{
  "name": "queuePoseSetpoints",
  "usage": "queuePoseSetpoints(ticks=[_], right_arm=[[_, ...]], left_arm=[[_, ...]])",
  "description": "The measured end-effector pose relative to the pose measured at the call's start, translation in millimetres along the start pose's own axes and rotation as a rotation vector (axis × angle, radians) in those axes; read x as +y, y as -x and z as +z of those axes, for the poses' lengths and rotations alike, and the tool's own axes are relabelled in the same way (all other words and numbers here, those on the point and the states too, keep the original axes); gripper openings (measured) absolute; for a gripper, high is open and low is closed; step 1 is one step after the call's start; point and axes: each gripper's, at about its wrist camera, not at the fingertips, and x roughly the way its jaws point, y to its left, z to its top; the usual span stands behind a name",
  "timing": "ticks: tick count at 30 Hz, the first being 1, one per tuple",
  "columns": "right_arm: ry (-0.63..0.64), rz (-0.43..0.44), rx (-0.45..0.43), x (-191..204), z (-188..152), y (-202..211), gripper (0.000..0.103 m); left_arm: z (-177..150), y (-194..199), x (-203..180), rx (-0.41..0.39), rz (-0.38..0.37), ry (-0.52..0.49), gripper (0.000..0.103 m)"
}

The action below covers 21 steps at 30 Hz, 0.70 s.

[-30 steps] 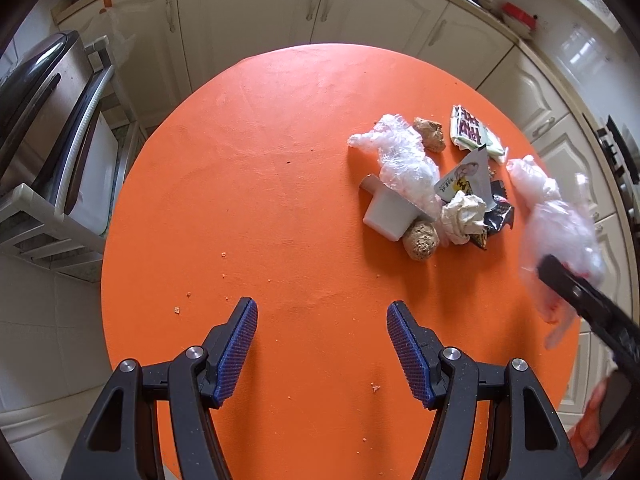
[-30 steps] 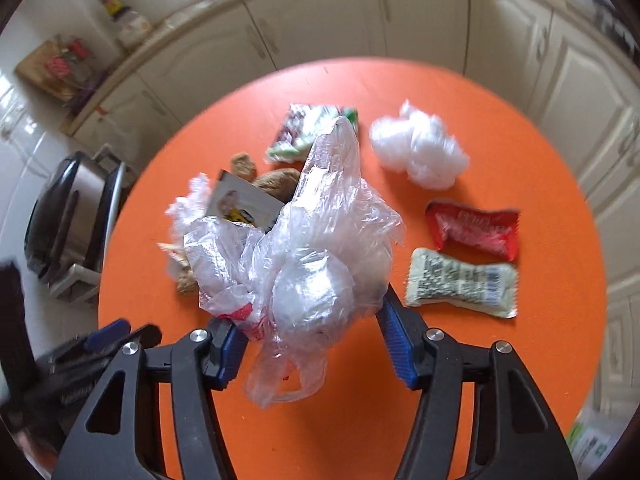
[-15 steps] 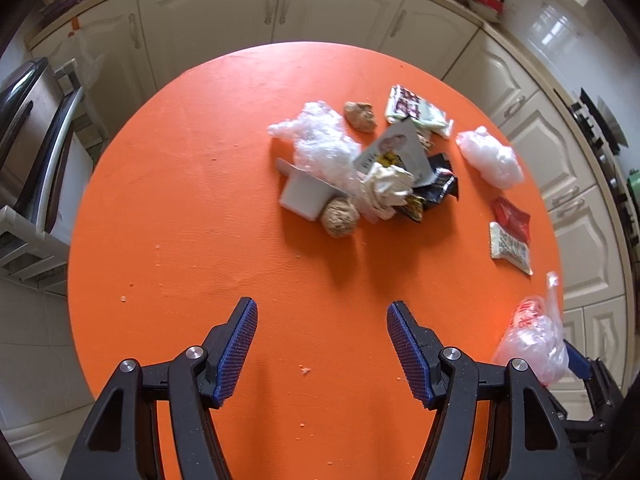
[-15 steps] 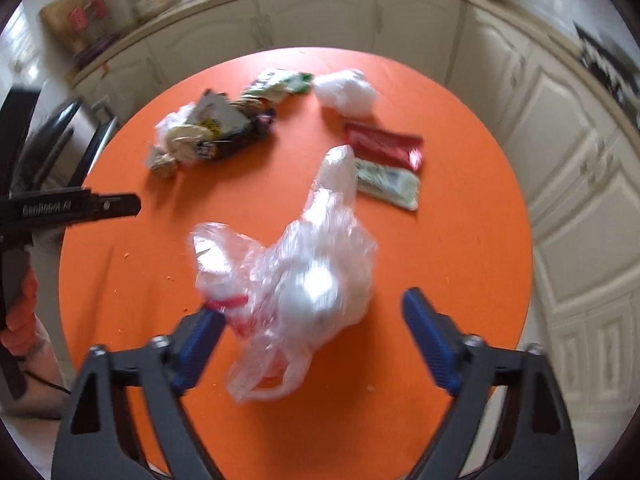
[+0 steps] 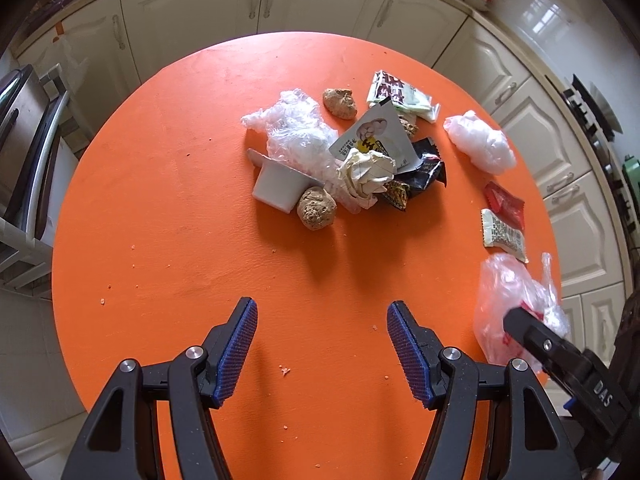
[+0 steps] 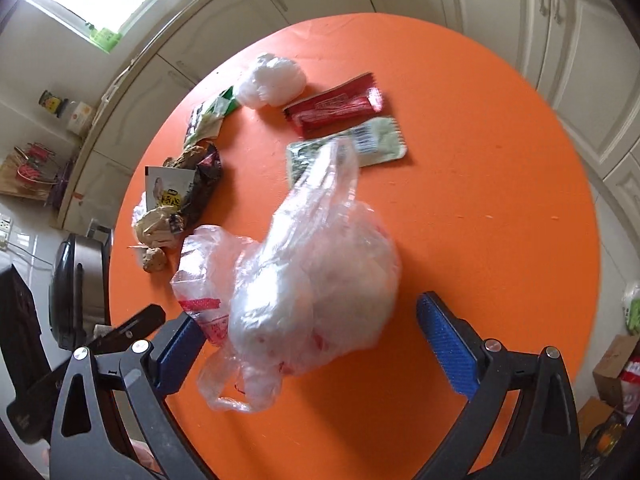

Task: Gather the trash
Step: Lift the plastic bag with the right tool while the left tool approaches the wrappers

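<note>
A clear plastic bag (image 6: 304, 284) with red print lies on the round orange table (image 6: 500, 216) between the wide-open fingers of my right gripper (image 6: 308, 336); it also shows in the left wrist view (image 5: 516, 304). A trash pile sits mid-table: white cup (image 5: 280, 188), crumpled paper (image 5: 366, 172), clear wrap (image 5: 296, 132), brown lumps (image 5: 316, 214), dark wrapper (image 5: 424, 170). Apart lie a white wad (image 5: 480, 142), a red wrapper (image 5: 504, 210) and a pale wrapper (image 5: 502, 236). My left gripper (image 5: 322, 346) is open and empty over the table's near edge.
Cream kitchen cabinets (image 5: 260, 4) curve around the table's far side. A steel appliance on a rack (image 5: 20, 152) stands at the left. Boxes and bags (image 6: 612, 364) sit on the floor at the right. Crumbs dot the table.
My right gripper opened wide and swung to the table's right edge; the clear bag now rests on the table between its fingers. My left gripper's view shifted back slightly.
</note>
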Motion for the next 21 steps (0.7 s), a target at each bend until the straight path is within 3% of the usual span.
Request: queuePoseSetpoints(ticks=[3,5,7,10,21], right_arm=[[0.049,-0.038,-0.031,10,4,-6,0.098],[0.106,-0.074,-0.04,16,1,-7,0.078],[0.117,-0.078,-0.051,13,-1,-5,0.072],[0.076,-0.024,-0.053,-5,-1,3,0.07],[-0.029,-0.055,-0.184,-81,29,65,0.07]], left_arm=[[1,0,0,-0.003,0.003,0.01,0.063],[1,1,-3,-0.007,0.005,0.01,0.063],[3,2,-9,-0.013,0.014,-0.002,0.063],[6,4,-26,-0.018,0.024,-0.034,0.063],[19,-9,-134,-0.007,0.031,-0.226,0.065]])
